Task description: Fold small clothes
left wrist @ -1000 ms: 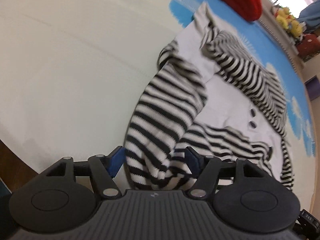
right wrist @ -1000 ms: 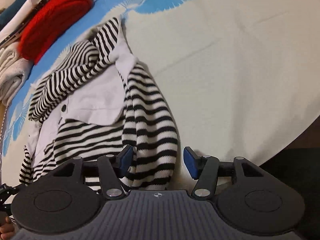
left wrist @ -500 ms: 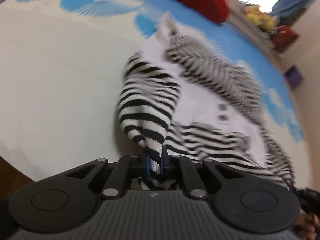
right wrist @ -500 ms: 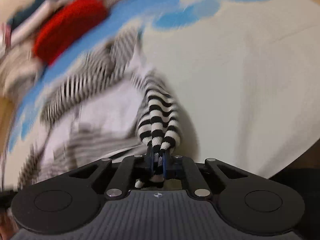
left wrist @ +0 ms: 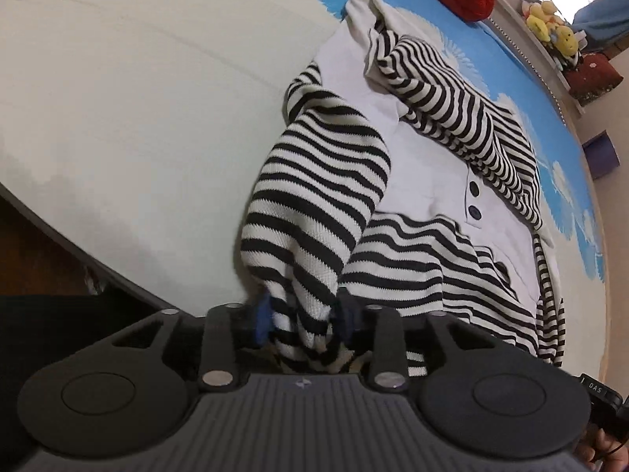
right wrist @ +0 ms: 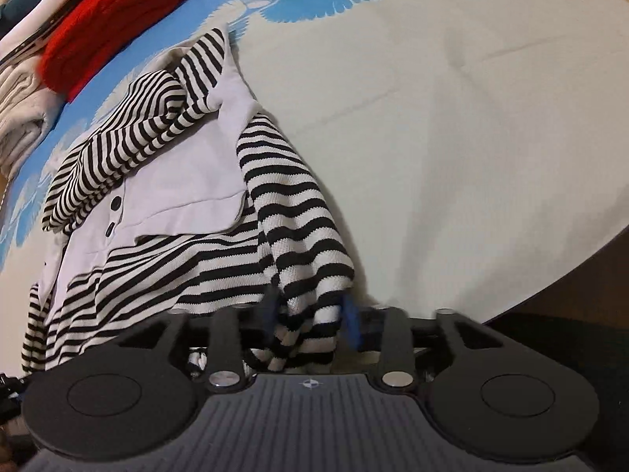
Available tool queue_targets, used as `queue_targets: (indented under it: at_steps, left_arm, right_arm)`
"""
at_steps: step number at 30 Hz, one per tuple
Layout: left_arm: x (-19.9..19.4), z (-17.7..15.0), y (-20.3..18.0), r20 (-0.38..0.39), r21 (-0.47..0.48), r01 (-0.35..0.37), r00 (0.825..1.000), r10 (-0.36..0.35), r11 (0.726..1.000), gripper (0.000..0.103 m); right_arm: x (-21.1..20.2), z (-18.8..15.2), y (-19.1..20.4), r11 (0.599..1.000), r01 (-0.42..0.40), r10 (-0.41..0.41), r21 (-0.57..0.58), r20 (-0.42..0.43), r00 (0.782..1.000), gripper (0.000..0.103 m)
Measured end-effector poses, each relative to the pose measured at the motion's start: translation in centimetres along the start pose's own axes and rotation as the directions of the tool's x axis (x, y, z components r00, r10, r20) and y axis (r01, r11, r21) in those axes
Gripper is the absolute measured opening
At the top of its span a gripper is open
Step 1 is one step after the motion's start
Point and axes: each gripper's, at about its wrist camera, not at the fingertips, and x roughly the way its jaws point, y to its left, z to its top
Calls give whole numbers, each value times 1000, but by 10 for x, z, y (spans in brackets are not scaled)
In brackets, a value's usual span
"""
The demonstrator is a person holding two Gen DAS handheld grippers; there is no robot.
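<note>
Cream bedspread with blue leaf print | striped garment crumpled near front edge, long axis running away toward red bundle | striped fold between both pairs of blue pads, directly ahead | left gripper and right gripper just opening, jaws apart, cloth slack, unclamped.

Bare cream cloth beside the striped top; red knit beyond.
</note>
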Motion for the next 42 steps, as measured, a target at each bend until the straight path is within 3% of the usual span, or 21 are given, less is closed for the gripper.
queue_targets:
  at_steps: [5,14,18,20,21,22,23,24,25,28,35,42]
  left_arm:
    - [8,-2,2,-4,-8,-35,999,35,999,52]
    - [3,4,7,81,-59,-25,996,30,998,62]
    - [15,5,8,57,-57,-63,996,66,996,64]
    - [18,3,6,57,-26,-77,995,78,997,61]
    - [19,2,3,62,0,-83,995,82,997,52]
    - [19,1,0,61,26,-83,995,81,996,36]
    - [20,1,-2,56,43,-82,995,79,996,29]
    - [20,0,-3,54,53,-80,996,77,995,18]
    - [19,-1,-4,56,60,-77,996,74,995,14]
    - [15,-3,-8,75,87,-82,994,75,993,11]
    - [-6,-5,-13,126,117,-56,991,41,992,9]
    - [-46,-10,-38,194,250,-47,981,-3,967,8]
  right_arm:
    - [10,-9,12,997,44,-47,-68,-36,998,48]
    - [8,-10,10,994,67,-70,-89,-33,997,49]
    - [10,-12,13,991,83,-87,-108,-32,996,49]
    - [10,-13,15,989,85,-89,-120,-24,996,49]
    - [10,-14,15,989,85,-88,-125,-20,996,47]
    - [10,-14,16,989,76,-79,-130,-17,997,40]
    - [10,-15,18,989,67,-70,-133,-16,997,29]
    - [9,-15,19,989,60,-62,-139,-11,998,25]
    - [7,-15,20,987,58,-59,-147,0,998,18]
    - [0,-15,22,987,50,-46,-152,31,998,11]
    - [-21,-13,22,991,9,6,-131,114,993,8]
    - [-75,-12,28,980,-93,132,-173,226,965,8]
